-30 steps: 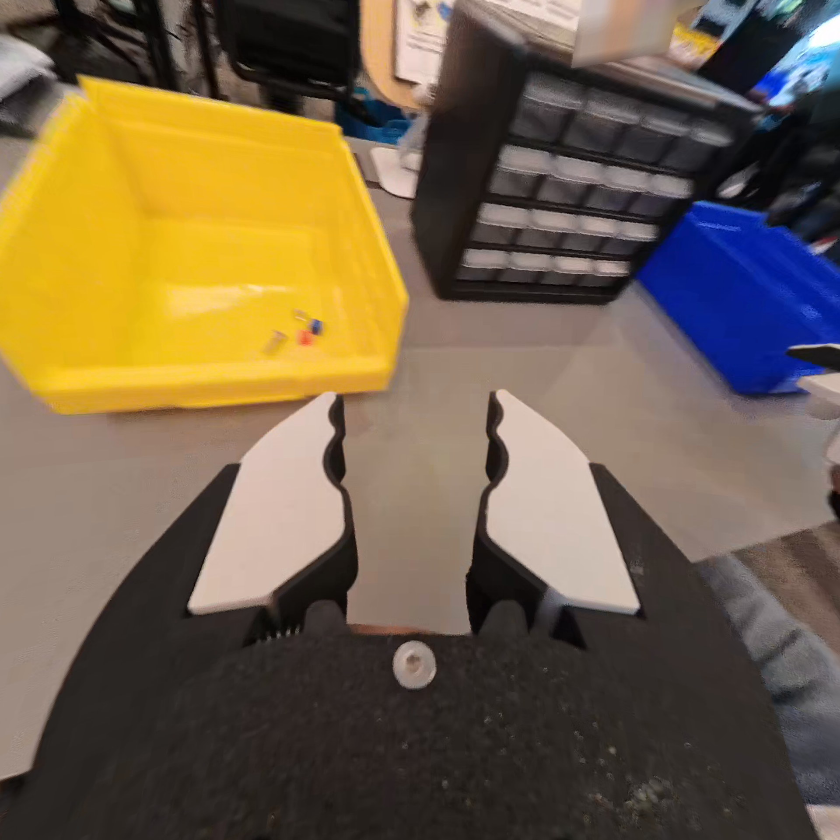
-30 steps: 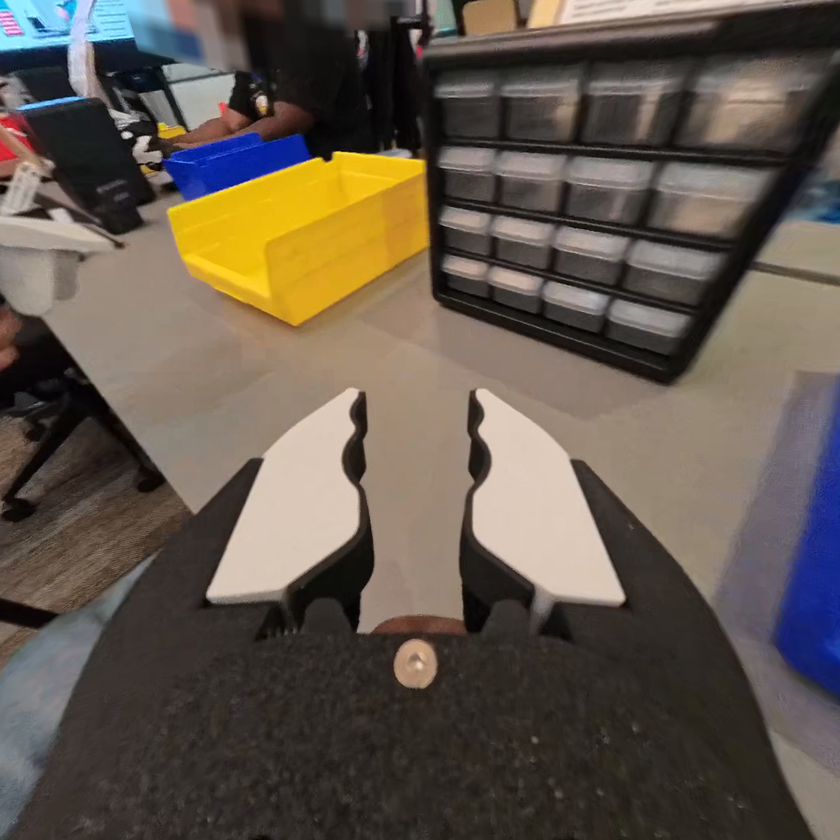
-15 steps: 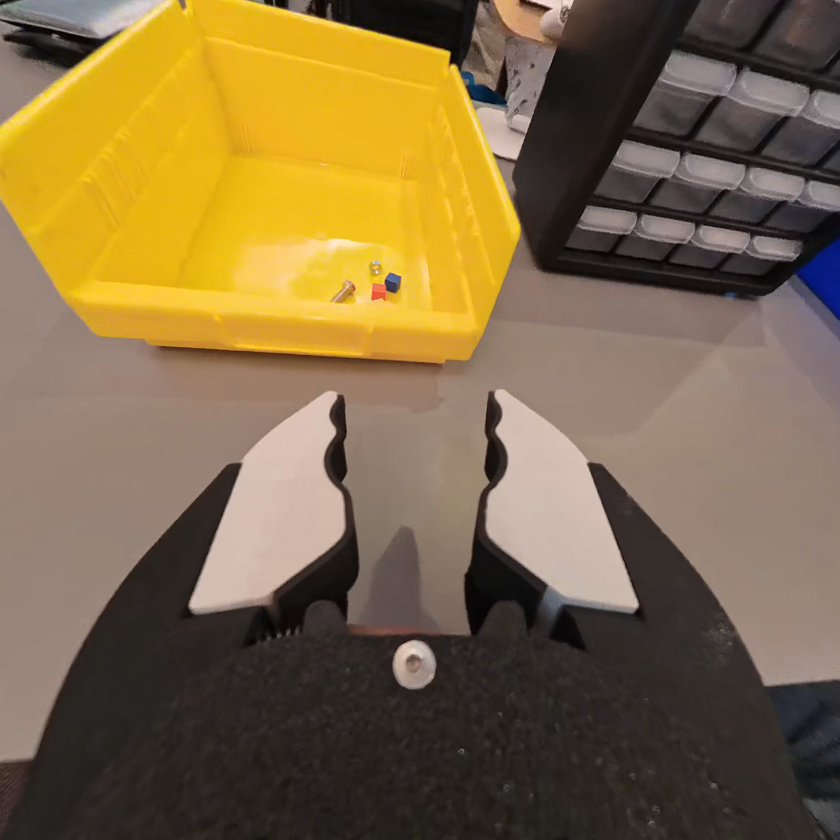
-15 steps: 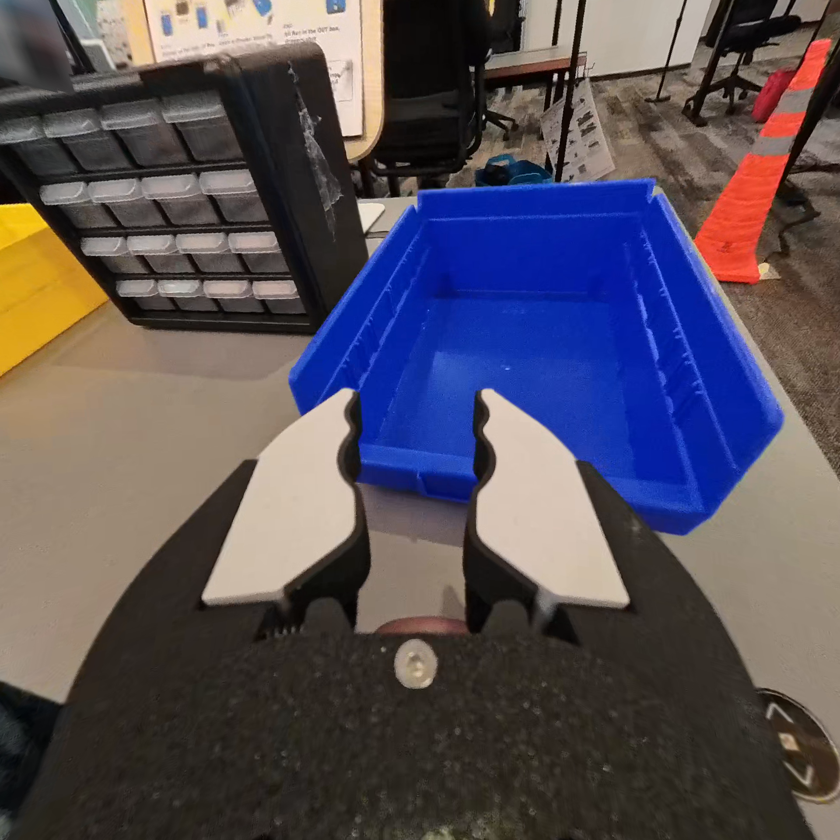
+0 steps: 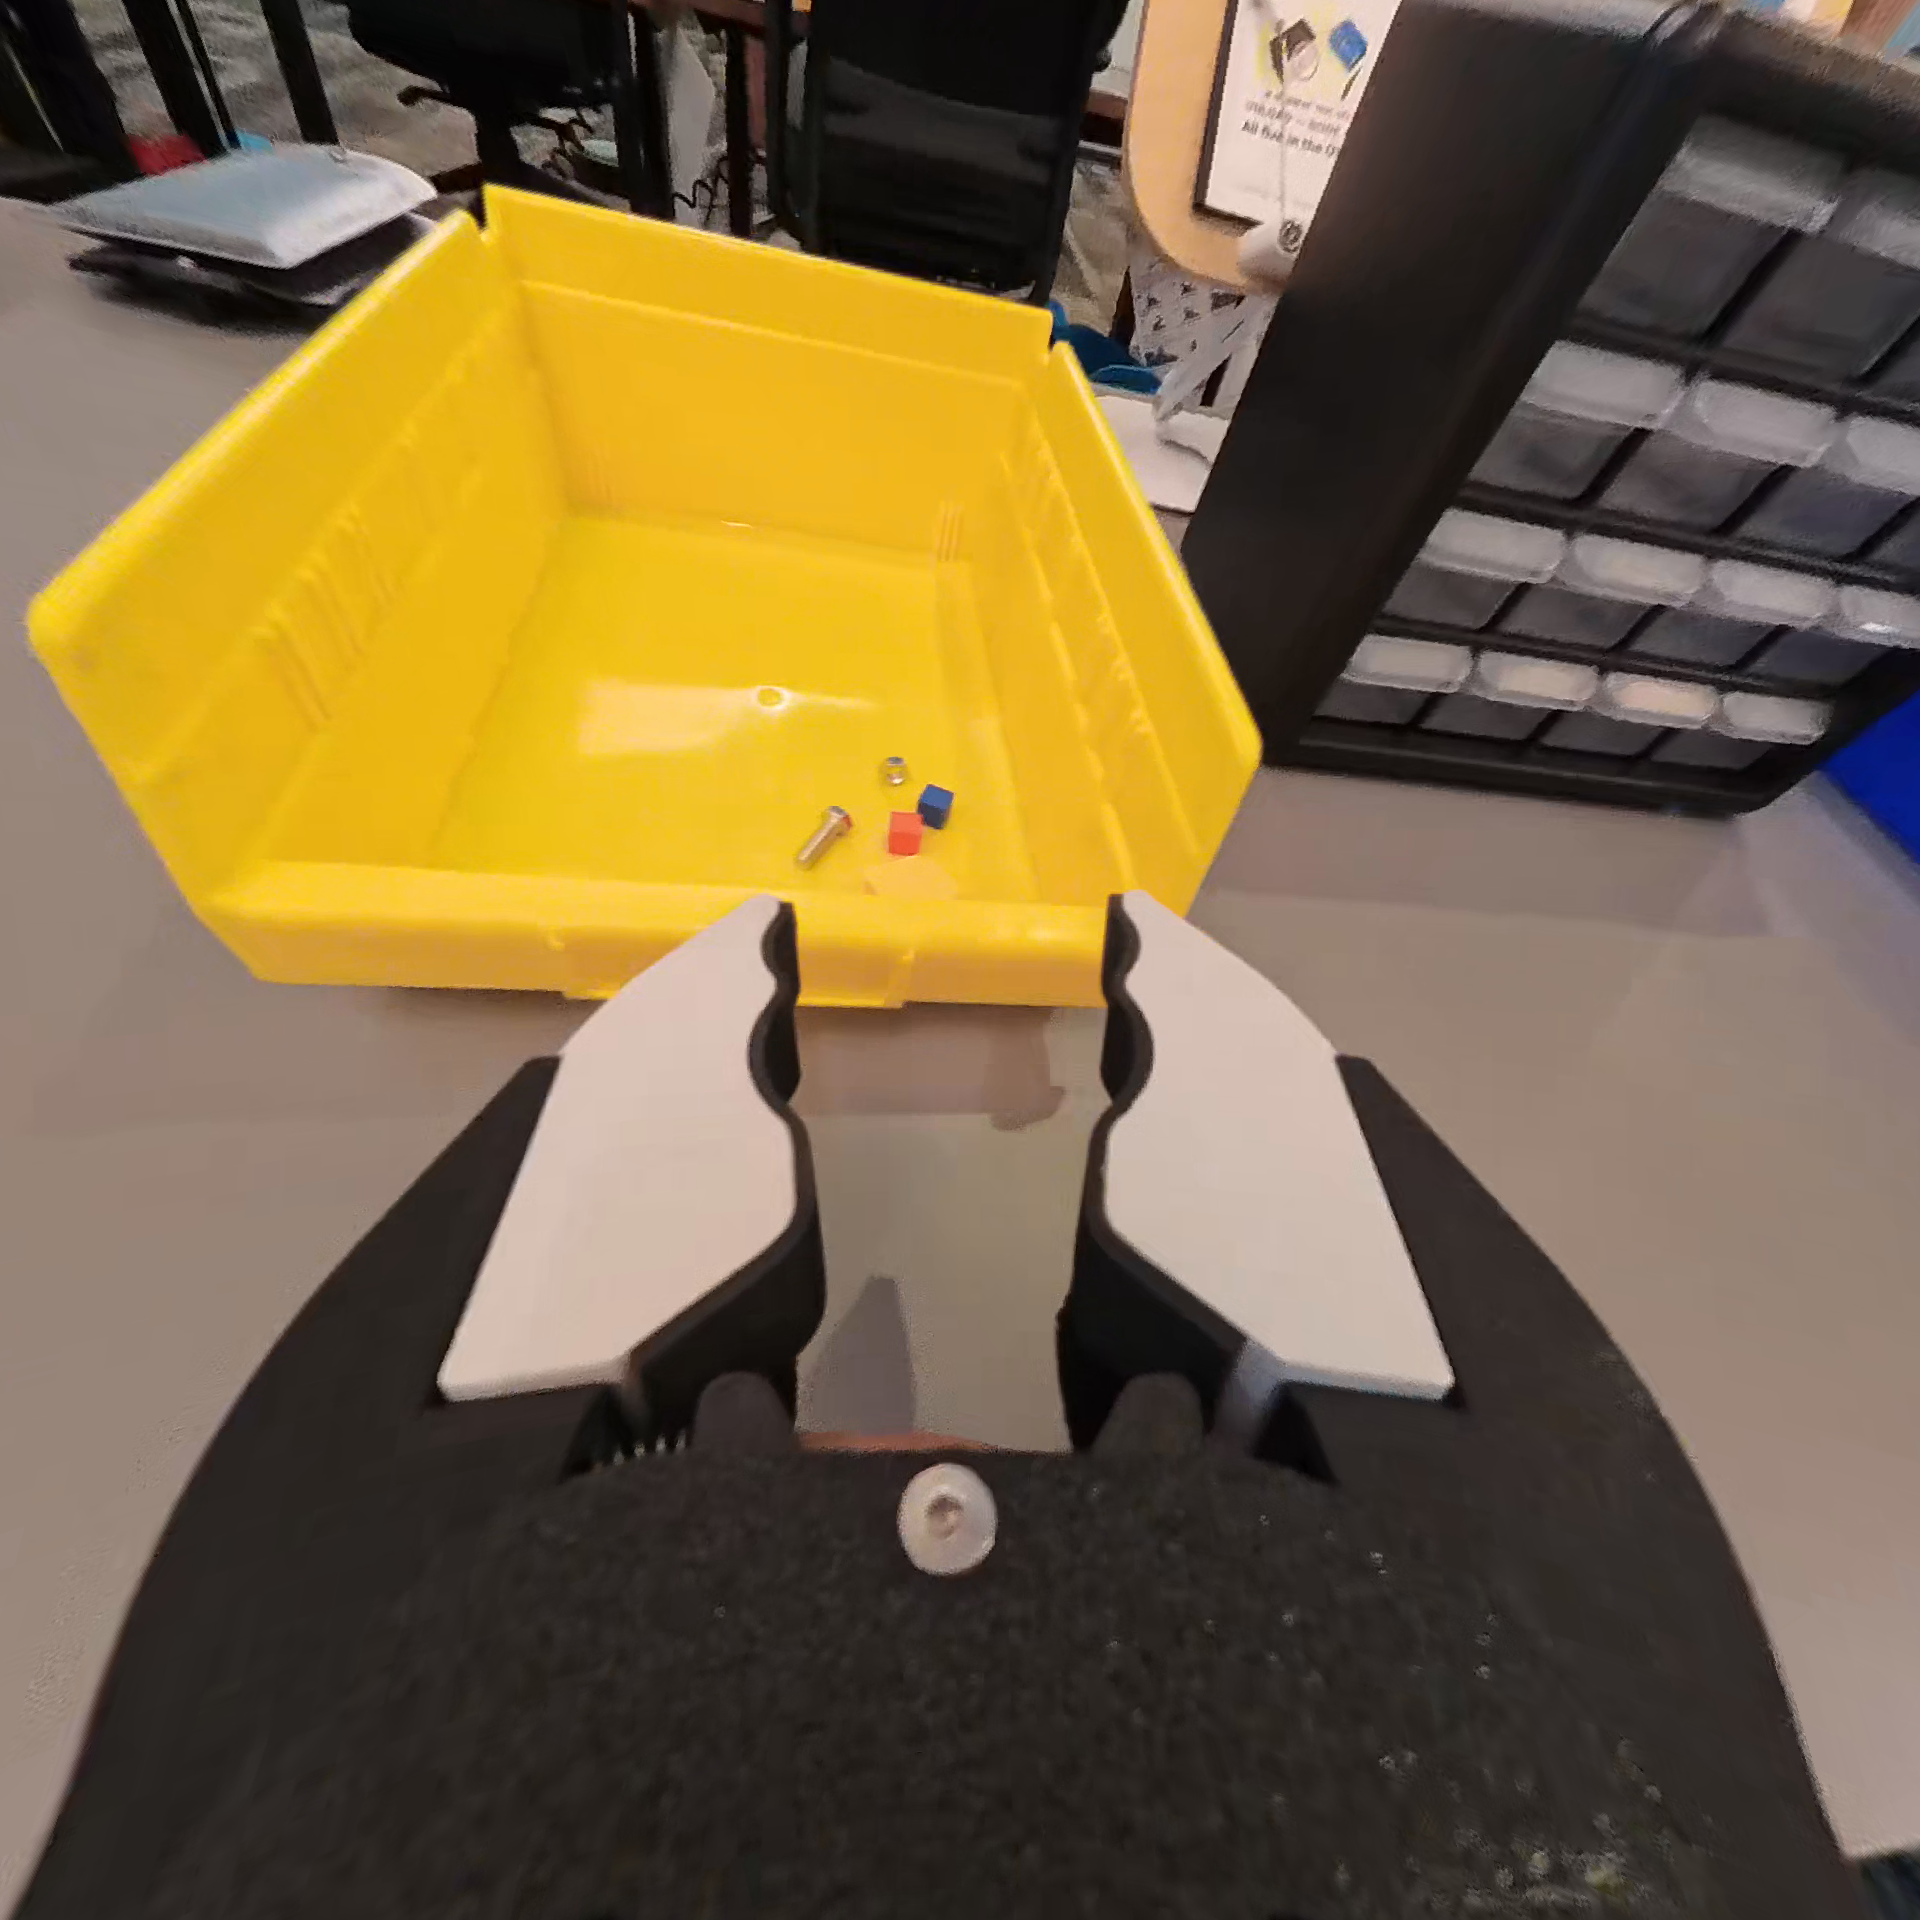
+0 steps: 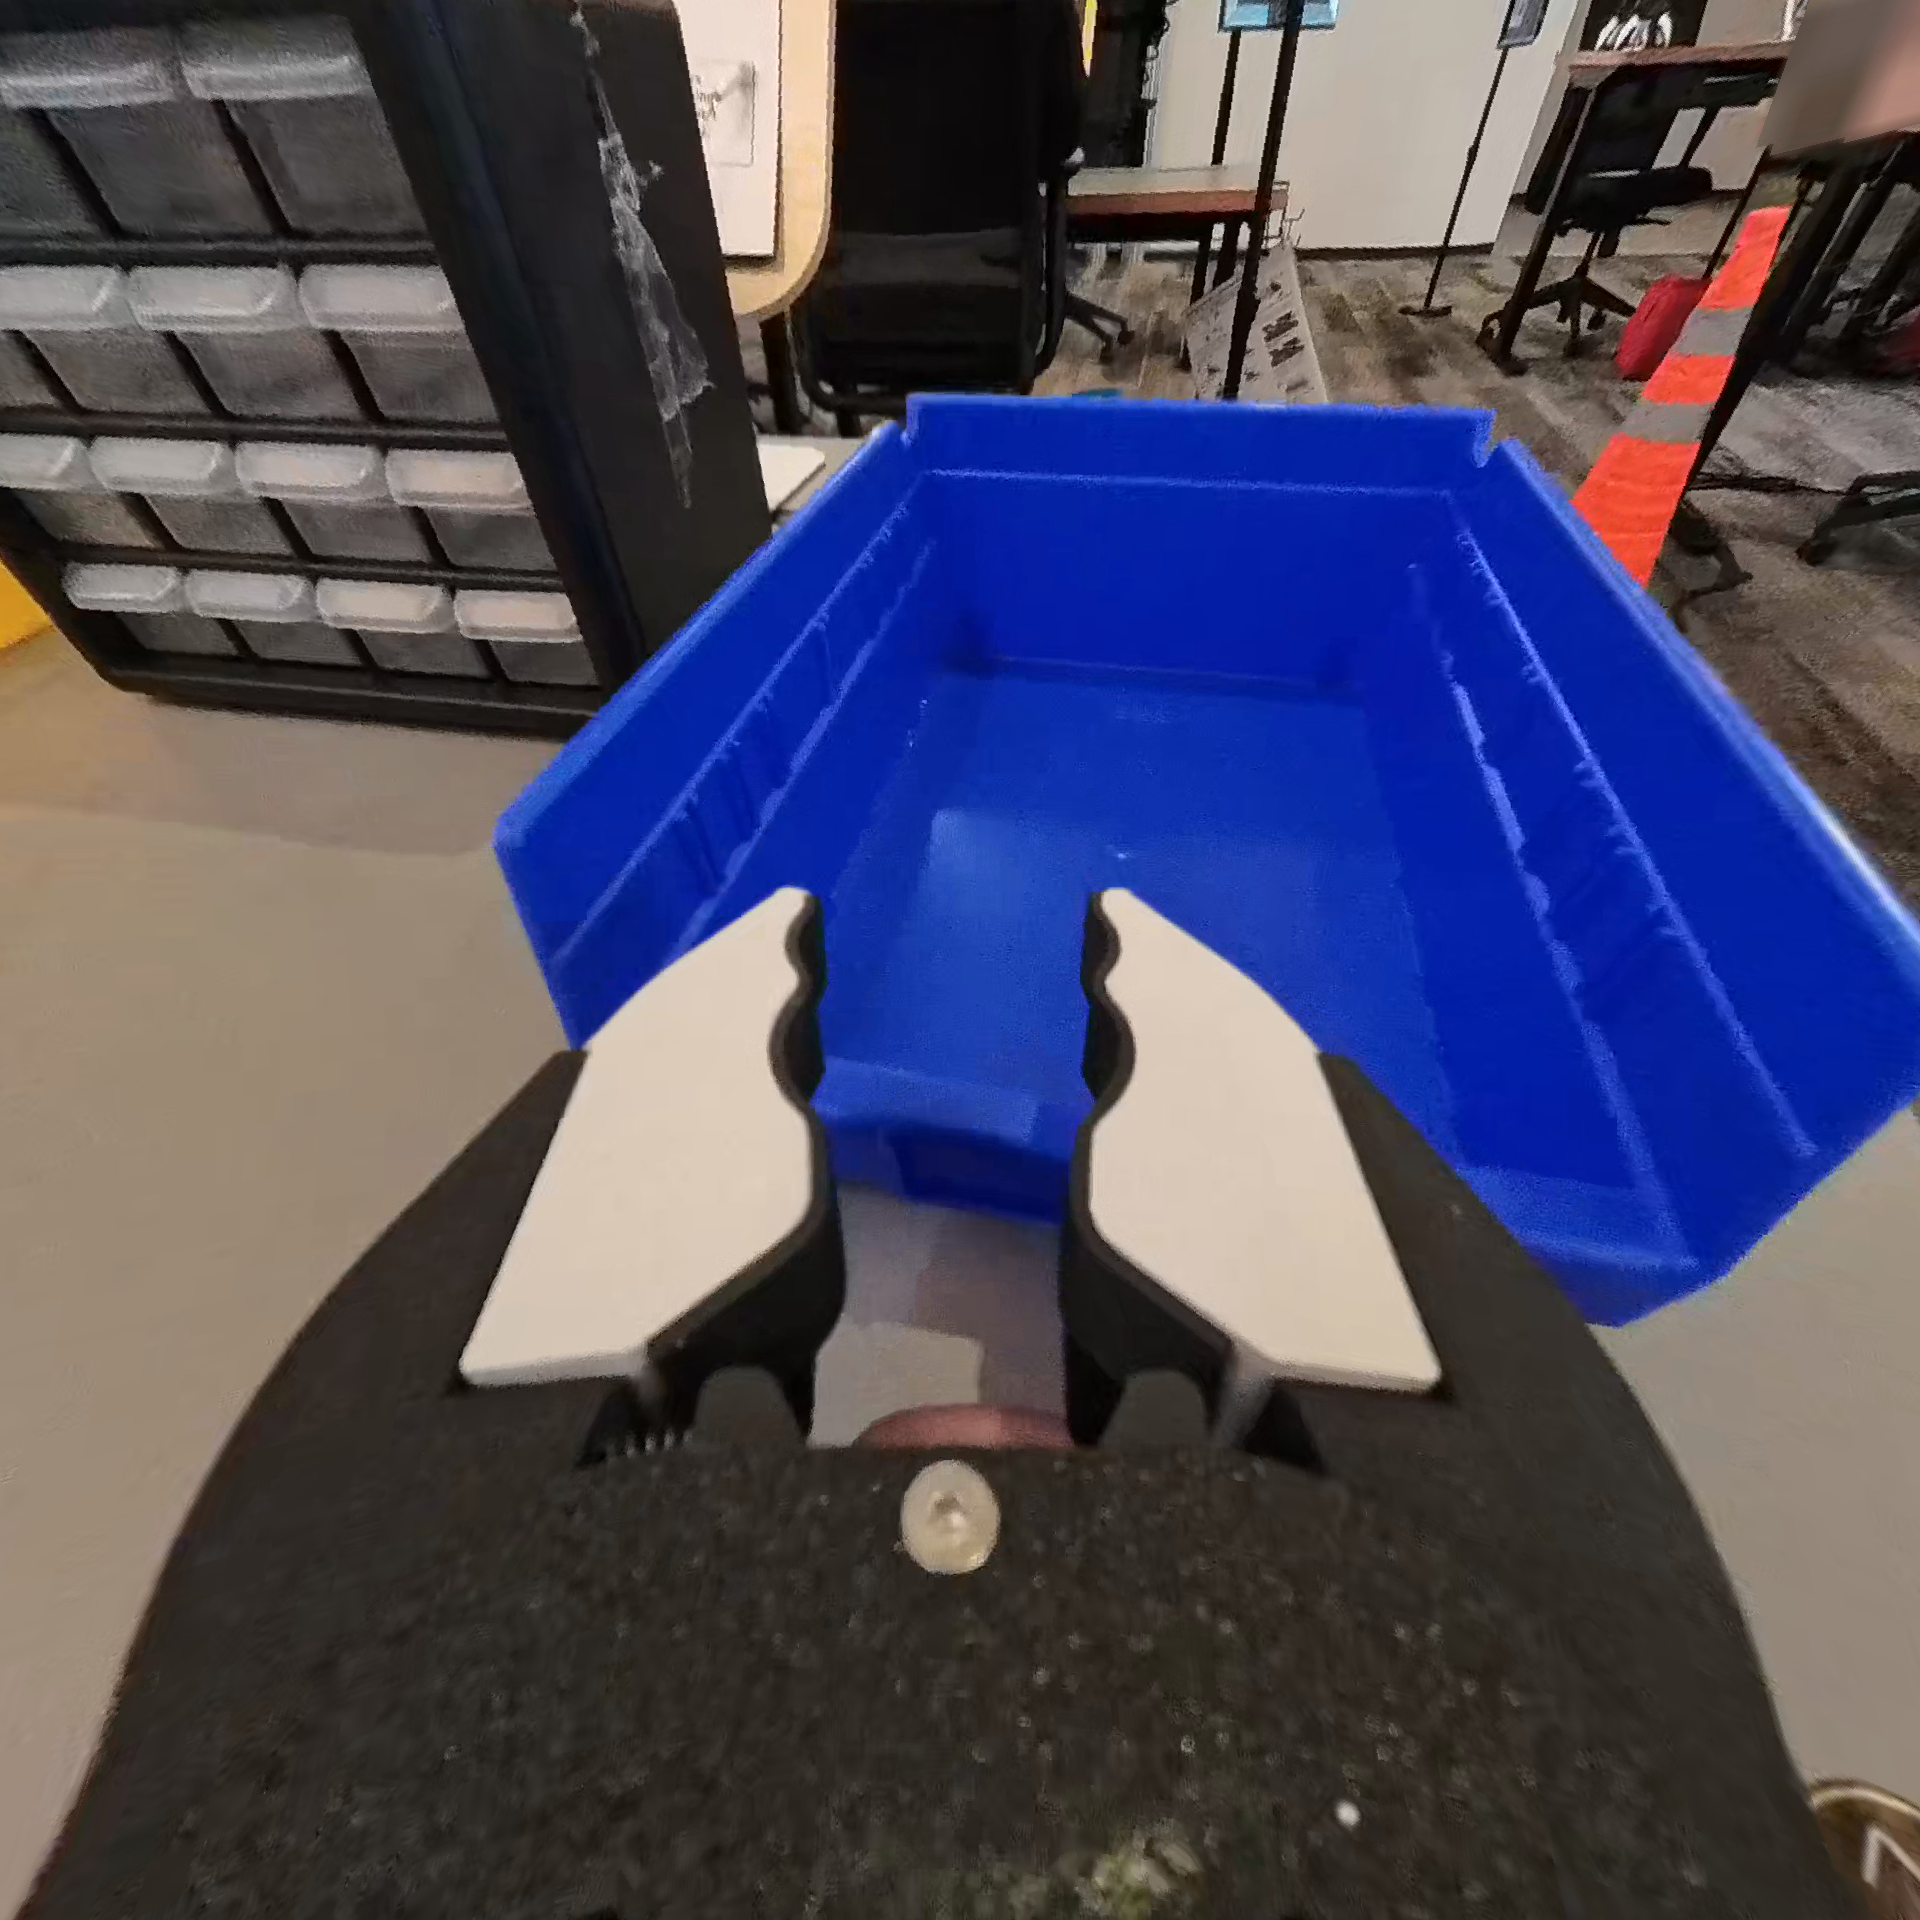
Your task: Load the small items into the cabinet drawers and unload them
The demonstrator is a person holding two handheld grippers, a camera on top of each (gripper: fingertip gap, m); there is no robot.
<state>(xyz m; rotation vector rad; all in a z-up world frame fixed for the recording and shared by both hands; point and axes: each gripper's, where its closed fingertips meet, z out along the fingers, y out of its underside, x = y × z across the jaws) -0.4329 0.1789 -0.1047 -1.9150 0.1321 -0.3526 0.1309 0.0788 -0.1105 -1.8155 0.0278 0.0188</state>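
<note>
A yellow bin [image 5: 312,665] stands on the grey table. In its front right corner lie a bolt [image 5: 823,834], a red cube [image 5: 905,832], a blue cube [image 5: 935,805], a small nut [image 5: 892,770] and a pale yellow disc [image 5: 910,880]. The black drawer cabinet [image 5: 1621,488] stands right of it, all drawers shut; it also shows in the right wrist view [image 6: 312,364]. My left gripper [image 5: 948,914] is open and empty, just before the bin's front lip. My right gripper [image 6: 948,909] is open and empty, over the front lip of an empty blue bin [image 6: 1621,831].
The grey table [image 5: 1558,1091] lies open between the bins and in front of the cabinet. Office chairs, desks and an orange barrier [image 6: 1673,416] stand on the floor beyond the table. A flat grey pack [image 5: 249,203] lies at the table's far left. Spacing between my two grippers at the tips: around 55 cm. My right tips are about 60 cm from the bolt [image 5: 823,834], my left tips only 12 cm. From the left gripper's tips to the red cube [image 5: 905,832] is close to 12 cm. To the small nut [image 5: 892,770]: left tips about 15 cm, right tips about 55 cm.
Both grippers have moved forward toward their bins, which now look larger and nearer. The right one swung from the cabinet to the blue bin. Both stay open.
</note>
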